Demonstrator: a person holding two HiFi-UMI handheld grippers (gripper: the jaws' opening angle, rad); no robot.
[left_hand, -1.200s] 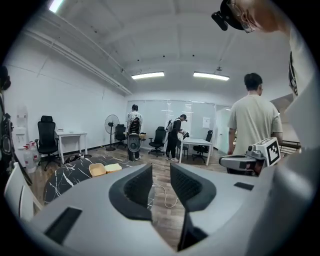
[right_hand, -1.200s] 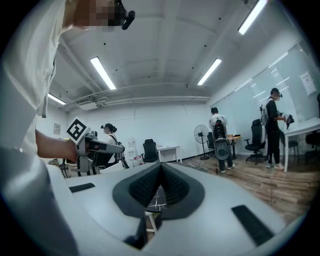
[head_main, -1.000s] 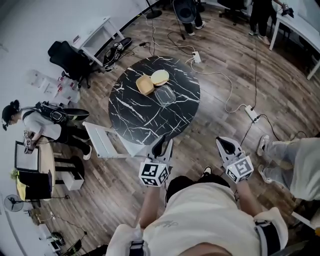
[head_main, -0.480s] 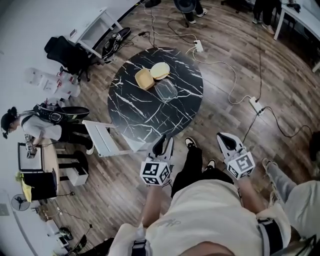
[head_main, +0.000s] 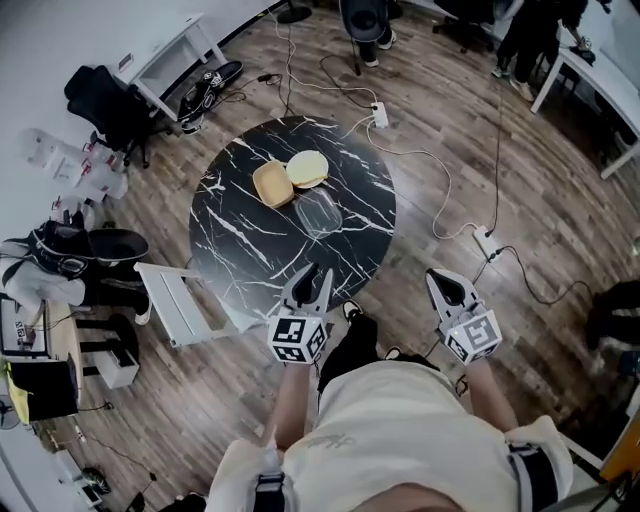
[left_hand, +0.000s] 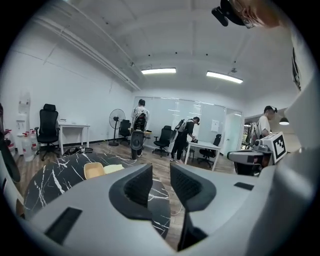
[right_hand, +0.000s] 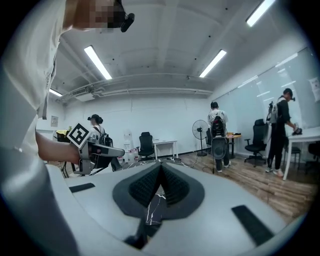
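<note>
Marble table (head_main: 250, 235), left gripper (head_main: 313, 276) jaws apart, right gripper (head_main: 438, 280) jaws together

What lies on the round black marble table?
A tan square bowl, a pale yellow bowl, a clear plastic box. The left gripper hides part of the table's near rim.

Left gripper (left_hand: 161, 186): jaws apart, nothing gripped.
Black marble table (left_hand: 52, 174): beyond jaws, low left.
Tan tray (left_hand: 93, 170): on table.

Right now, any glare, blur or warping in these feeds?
Head view: sharp, evenly lit, edges bowed, table clearly readable. Left gripper view: fisheye, black corners, ceiling lights bright, no flare. Right gripper view: same warp, mosaic patch top left.
</note>
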